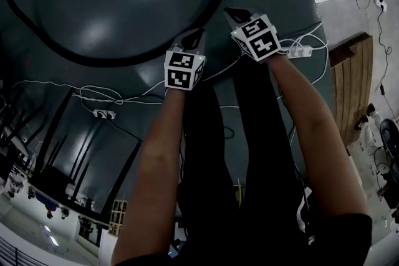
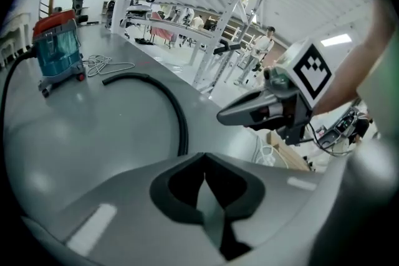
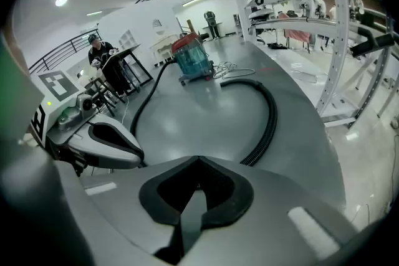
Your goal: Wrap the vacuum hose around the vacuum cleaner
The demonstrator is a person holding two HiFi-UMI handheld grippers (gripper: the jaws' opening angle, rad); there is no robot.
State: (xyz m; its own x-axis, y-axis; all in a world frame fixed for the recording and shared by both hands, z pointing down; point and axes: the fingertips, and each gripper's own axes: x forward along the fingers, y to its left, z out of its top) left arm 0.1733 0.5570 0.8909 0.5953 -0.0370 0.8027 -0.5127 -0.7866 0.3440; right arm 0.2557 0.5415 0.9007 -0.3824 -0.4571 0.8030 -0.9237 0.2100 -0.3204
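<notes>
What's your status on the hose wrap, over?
Left gripper and right gripper both shut, empty. Vacuum hose sprawled on floor, not yet wrapped; vacuum cleaner beyond it. Nothing between grippers and hose.

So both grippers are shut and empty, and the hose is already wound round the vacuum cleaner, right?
Not quite. The left gripper and right gripper are shut and empty, but the hose lies in a wide loose curve on the floor, not wound round the vacuum cleaner. The right gripper view shows it.
</notes>
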